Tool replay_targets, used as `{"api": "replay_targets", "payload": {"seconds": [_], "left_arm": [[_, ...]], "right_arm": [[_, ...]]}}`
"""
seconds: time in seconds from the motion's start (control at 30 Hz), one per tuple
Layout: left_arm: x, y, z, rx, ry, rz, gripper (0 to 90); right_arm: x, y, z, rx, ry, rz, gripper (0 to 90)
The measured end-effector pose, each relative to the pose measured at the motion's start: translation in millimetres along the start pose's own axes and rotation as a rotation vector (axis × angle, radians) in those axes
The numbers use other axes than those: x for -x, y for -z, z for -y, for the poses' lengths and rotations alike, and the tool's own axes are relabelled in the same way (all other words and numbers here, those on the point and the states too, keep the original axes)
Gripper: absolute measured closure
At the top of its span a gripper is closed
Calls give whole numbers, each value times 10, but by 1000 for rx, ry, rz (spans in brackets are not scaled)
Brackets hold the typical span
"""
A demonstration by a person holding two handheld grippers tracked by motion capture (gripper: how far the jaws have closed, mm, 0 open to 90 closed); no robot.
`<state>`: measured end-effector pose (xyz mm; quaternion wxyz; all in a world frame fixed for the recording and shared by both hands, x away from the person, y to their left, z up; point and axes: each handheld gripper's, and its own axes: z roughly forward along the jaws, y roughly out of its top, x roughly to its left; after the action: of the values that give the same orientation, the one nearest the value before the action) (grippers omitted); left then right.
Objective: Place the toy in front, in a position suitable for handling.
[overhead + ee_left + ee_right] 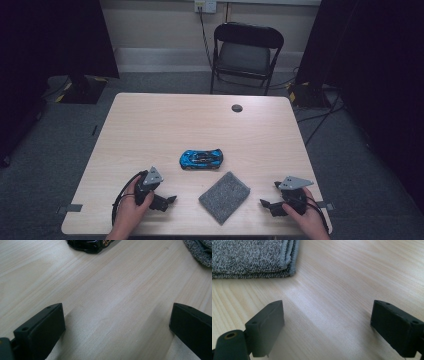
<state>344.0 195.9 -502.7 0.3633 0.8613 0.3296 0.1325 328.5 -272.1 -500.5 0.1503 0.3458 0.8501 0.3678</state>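
Observation:
A blue toy car [201, 159] stands near the middle of the wooden table [160, 125]. A folded grey cloth [224, 196] lies just in front of it, toward the table's front edge. My left gripper [170, 201] rests on the table at the front left, open, nothing between its jaws; its own view has the car's dark edge [87, 245] at the top and a corner of the cloth [200, 251] at the top right. My right gripper [264, 204] rests at the front right, open and empty, with the cloth [252, 257] ahead of it to the left.
A black folding chair [246, 52] stands beyond the table's far edge. A small dark round grommet [237, 108] sits in the tabletop near the far side. Cables run across the floor at the right, and dark curtains hang on both sides.

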Motion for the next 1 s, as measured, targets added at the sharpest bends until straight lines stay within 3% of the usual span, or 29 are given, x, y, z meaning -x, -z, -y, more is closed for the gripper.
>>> {"api": "replay_targets", "payload": {"seconds": [0.47, 0.53, 0.63, 0.7, 0.77, 0.9, 1.0], "left_arm": [[-29, -6, -10, -1, -19, 22, 0], [-65, 3, -14, -8, -45, 61, 0], [-107, 11, -56, -23, -6, 92, 0], [-113, 16, -71, -29, -7, 99, 51], [-126, 30, -101, -34, -41, 97, 176], [-190, 41, -165, -95, -80, 123, 166], [-223, 43, -200, -106, -95, 148, 166]], "right_arm": [[-6, 15, 16, 2, -1, -1, 110], [-6, 15, 16, 2, -1, -1, 110], [-6, 15, 16, 2, -1, -1, 110], [-6, 15, 16, 2, -1, -1, 110], [-5, 15, 16, 2, 0, -1, 110], [-5, 15, 16, 2, -1, -1, 110], [-5, 15, 16, 2, -1, -1, 110]]}}
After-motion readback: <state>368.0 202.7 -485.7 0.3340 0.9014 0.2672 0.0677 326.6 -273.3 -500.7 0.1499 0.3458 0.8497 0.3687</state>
